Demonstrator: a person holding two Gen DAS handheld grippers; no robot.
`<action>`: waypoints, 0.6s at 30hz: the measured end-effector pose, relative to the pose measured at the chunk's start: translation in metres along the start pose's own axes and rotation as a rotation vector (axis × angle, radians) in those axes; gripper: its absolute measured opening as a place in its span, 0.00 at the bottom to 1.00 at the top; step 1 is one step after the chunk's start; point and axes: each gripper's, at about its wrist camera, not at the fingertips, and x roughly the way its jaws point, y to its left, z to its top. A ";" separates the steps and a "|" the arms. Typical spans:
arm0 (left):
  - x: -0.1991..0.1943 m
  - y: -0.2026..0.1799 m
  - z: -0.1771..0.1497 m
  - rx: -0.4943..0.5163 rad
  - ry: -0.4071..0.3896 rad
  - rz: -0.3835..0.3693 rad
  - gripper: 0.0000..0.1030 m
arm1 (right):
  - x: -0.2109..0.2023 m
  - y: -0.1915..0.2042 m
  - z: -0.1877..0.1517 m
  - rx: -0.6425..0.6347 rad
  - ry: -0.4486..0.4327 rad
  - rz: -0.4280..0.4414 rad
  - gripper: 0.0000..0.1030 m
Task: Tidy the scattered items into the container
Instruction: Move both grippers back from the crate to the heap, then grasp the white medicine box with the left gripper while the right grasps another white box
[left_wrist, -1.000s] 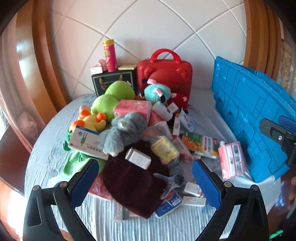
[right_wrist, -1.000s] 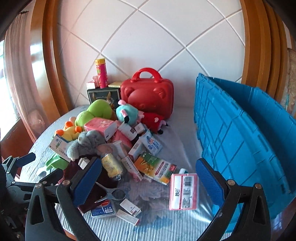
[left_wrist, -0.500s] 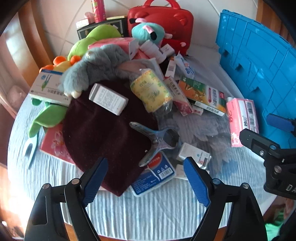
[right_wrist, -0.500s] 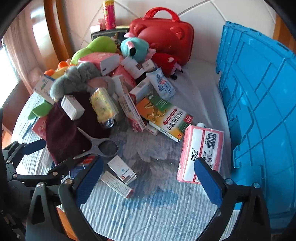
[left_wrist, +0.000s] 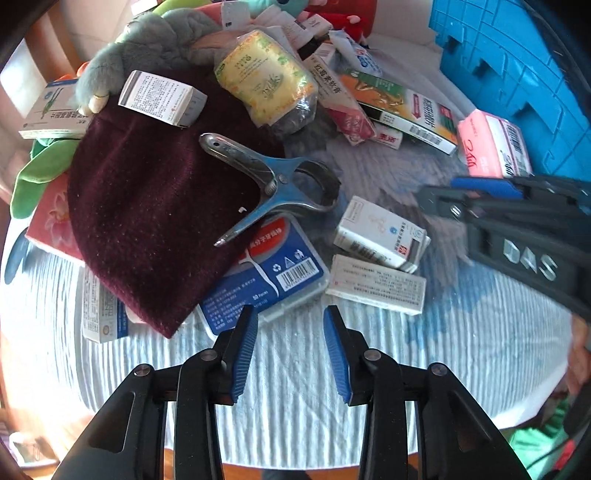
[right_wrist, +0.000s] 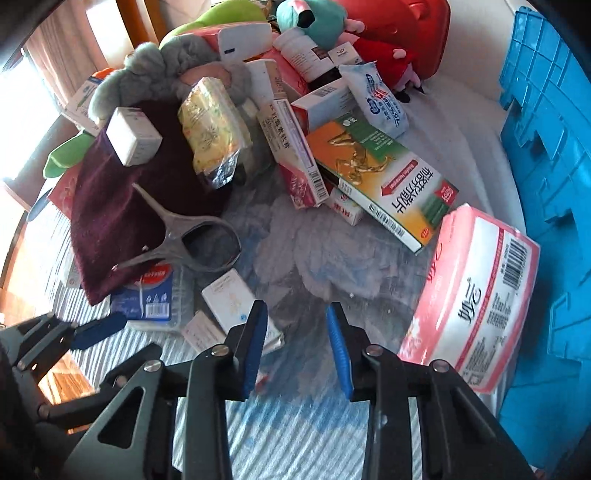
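A pile of items lies on a round table with a pale cloth (left_wrist: 295, 369). My left gripper (left_wrist: 291, 328) is open and empty, just in front of a blue floss-pick box (left_wrist: 266, 273) part-covered by a maroon knit hat (left_wrist: 147, 206). A metal clamp (left_wrist: 273, 181) lies on the hat. My right gripper (right_wrist: 297, 325) is open and empty, its left finger over the near end of a small white box (right_wrist: 232, 299), with a pink tissue pack (right_wrist: 476, 306) to its right. The blue crate (right_wrist: 546, 155) stands at the right.
Behind lie a yellow tissue pack (left_wrist: 266, 77), a green-orange box (right_wrist: 380, 177), a grey plush (left_wrist: 147, 48), white medicine boxes (left_wrist: 380, 232) and a red case (right_wrist: 406, 33). The right gripper shows in the left wrist view (left_wrist: 517, 221). The table edge is close below both grippers.
Both grippers have dropped down and forward toward the near items. Both have narrowed their jaws a good deal but stay open.
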 end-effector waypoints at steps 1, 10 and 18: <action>0.000 -0.004 -0.002 0.012 0.001 -0.018 0.35 | 0.003 -0.002 0.002 0.009 0.000 -0.001 0.32; 0.034 -0.005 0.005 -0.008 0.038 -0.030 0.22 | 0.040 -0.007 -0.007 -0.027 0.120 0.086 0.32; 0.031 -0.016 0.012 0.131 0.037 -0.052 0.12 | 0.023 0.003 -0.056 0.033 0.160 0.134 0.32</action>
